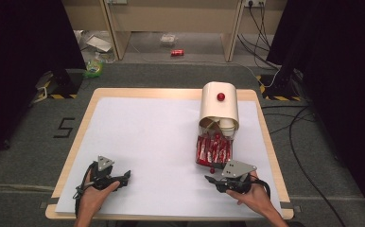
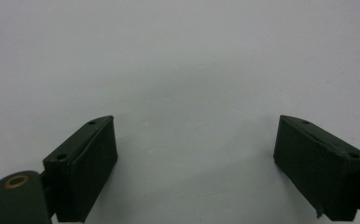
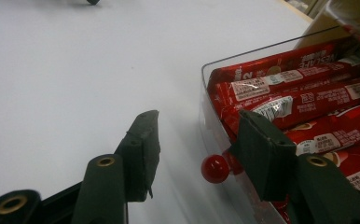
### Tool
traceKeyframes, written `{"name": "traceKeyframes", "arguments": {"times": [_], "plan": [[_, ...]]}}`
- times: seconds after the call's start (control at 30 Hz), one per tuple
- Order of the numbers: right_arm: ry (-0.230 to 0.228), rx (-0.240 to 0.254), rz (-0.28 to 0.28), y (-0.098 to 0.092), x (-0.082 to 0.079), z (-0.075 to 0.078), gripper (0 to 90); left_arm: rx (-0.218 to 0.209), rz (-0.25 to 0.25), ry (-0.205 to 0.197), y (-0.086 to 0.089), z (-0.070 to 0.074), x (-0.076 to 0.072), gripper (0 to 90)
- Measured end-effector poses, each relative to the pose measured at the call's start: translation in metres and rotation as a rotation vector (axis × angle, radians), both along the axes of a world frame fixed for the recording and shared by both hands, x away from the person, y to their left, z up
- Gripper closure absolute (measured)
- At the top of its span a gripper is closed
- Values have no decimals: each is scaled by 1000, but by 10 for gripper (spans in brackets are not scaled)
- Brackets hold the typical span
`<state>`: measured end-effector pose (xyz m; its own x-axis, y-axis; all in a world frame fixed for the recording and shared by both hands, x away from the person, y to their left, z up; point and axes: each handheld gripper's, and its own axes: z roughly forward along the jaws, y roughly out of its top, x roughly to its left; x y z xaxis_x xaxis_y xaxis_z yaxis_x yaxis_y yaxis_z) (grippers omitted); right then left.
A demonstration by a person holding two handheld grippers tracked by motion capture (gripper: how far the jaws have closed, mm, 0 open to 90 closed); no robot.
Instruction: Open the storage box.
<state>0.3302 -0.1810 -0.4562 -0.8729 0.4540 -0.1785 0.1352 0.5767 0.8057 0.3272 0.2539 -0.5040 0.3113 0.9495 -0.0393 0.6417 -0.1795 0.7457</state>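
Two grippers low on the white sheet, right one at the drawer knob

Two handheld tools, lower part of the high view: left gripper (image 1: 124,176) at lower left, right gripper (image 1: 212,179) at lower right, each gripped by a hand (image 1: 94,195) coming in from the bottom edge. Both over the white sheet (image 1: 147,137) that covers the wooden table (image 1: 76,142).

Right gripper (image 3: 197,140) roughly half open, nothing clamped. Small red knob (image 3: 215,168) in the gap between the two black jaws, just beside the right-hand jaw, apart from the left-hand one; contact with the pads not clear. Knob fixed to the front wall of a clear drawer (image 3: 206,88), right half of the right gripper view. Right-hand jaw in front of that wall.

Left gripper (image 2: 194,154) wide open, holding nothing, plain white sheet between and beyond the jaws.

Drawer (image 1: 200,162) pulled out toward the bottom of the high view, centre right, from under a cream dispenser box (image 1: 218,111) with a second red knob (image 1: 221,96) on its top face. Paper cups (image 1: 226,125) in the box's open front.

Drawer packed with red stick sachets (image 3: 304,100) lying side by side. White label patches with small print and barcodes on them; a digit "2" legible on the nearest top sachet, rest of the lettering too small to make out. Black "5" (image 1: 65,127) marked on the grey floor, left of the table in the high view.
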Motion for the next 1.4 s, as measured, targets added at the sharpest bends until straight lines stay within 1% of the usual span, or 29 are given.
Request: {"name": "traceKeyframes", "arguments": {"times": [0.13, 0.23, 0.5, 0.97, 1.07, 1.23, 1.4], "plan": [[17, -11, 18, 0, -3, -1, 503, 0, 0, 0, 0, 0, 0, 123], [6, -19, 22, 1, -7, -2, 490, 0, 0, 0, 0, 0, 0, 123], [8, -30, 35, 0, -12, -1, 486, 0, 0, -1, 0, 0, 0, 123], [38, -12, 49, -2, -21, 0, 486, 1, 0, -1, 0, 0, 0, 123], [37, -12, 48, -2, -23, 0, 486, 1, 0, -1, 0, 0, 0, 123], [38, -8, 47, -2, -23, 0, 487, 1, 0, -1, 0, 0, 0, 123], [50, 6, 43, -3, -21, 0, 485, 1, 0, -1, 0, 0, 0, 123]]}}
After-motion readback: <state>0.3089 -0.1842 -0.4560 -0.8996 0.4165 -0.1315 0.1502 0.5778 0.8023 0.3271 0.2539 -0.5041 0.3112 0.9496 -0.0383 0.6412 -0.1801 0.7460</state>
